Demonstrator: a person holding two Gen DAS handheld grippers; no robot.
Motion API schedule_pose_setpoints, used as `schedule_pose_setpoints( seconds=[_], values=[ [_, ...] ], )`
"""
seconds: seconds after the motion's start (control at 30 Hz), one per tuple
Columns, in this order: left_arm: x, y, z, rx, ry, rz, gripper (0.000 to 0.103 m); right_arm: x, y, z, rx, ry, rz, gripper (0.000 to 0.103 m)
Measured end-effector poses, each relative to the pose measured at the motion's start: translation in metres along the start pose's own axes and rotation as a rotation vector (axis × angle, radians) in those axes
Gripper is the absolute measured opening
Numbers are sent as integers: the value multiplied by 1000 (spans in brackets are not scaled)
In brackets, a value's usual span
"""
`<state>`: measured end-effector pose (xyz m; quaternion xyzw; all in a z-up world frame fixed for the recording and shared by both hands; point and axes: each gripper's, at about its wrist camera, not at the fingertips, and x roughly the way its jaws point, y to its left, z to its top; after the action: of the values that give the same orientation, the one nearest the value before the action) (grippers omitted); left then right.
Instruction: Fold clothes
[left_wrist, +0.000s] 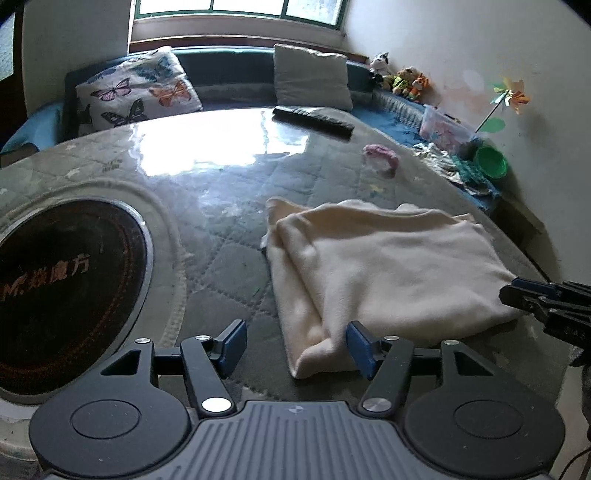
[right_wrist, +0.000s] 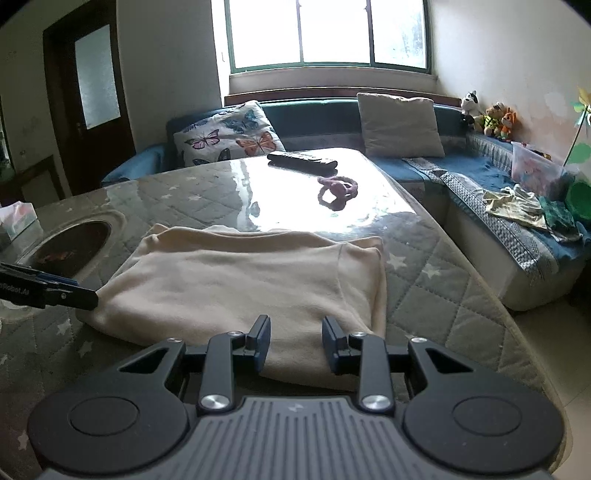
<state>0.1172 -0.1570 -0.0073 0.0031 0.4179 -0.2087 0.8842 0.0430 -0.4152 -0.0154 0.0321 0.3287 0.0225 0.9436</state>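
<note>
A cream garment (left_wrist: 384, 266) lies folded into a flat rectangle on the quilted, glass-topped table (left_wrist: 229, 206). My left gripper (left_wrist: 293, 349) is open at the garment's near left corner, with its right finger against the fold and its left finger over bare table. In the right wrist view the garment (right_wrist: 243, 280) fills the middle. My right gripper (right_wrist: 293, 345) is open and sits over the garment's near edge. The right gripper also shows in the left wrist view (left_wrist: 517, 295) at the garment's right corner. The left gripper shows in the right wrist view (right_wrist: 79, 297) at the garment's left corner.
A round black cooktop (left_wrist: 62, 291) is set into the table on the left. A black remote (right_wrist: 303, 160) and a pink ring (right_wrist: 338, 188) lie at the far end. A tissue box (right_wrist: 16, 219) stands far left. A sofa with cushions (right_wrist: 400, 123), toys and clothes runs behind and right.
</note>
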Motion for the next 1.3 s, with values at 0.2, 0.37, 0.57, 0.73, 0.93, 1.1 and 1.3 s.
schedule_pose_setpoints(
  seconds=[0.2,0.37,0.57,0.73,0.93,1.1,1.3],
  values=[
    [-6,0,-6,0,-7,-10,67,0,7,-6,-38,5,-24,31],
    [-13,-1,-11,6,-20,-19,81,-8,13,-5,-28,-10,-20,41],
    [-22,-2,-17,12,-34,-28,88,-10,19,-11,12,-3,-17,46],
    [-29,-3,-24,18,-50,-36,100,-15,25,-15,23,-5,-21,59],
    [-39,-4,-32,30,-70,-51,103,-24,33,-19,28,-18,-38,78],
    [-47,-4,-37,29,-86,-69,103,-32,40,-23,23,-28,-50,86],
    [-60,-3,-42,23,-115,-101,103,-41,48,-25,20,-46,-60,94]
  ],
)
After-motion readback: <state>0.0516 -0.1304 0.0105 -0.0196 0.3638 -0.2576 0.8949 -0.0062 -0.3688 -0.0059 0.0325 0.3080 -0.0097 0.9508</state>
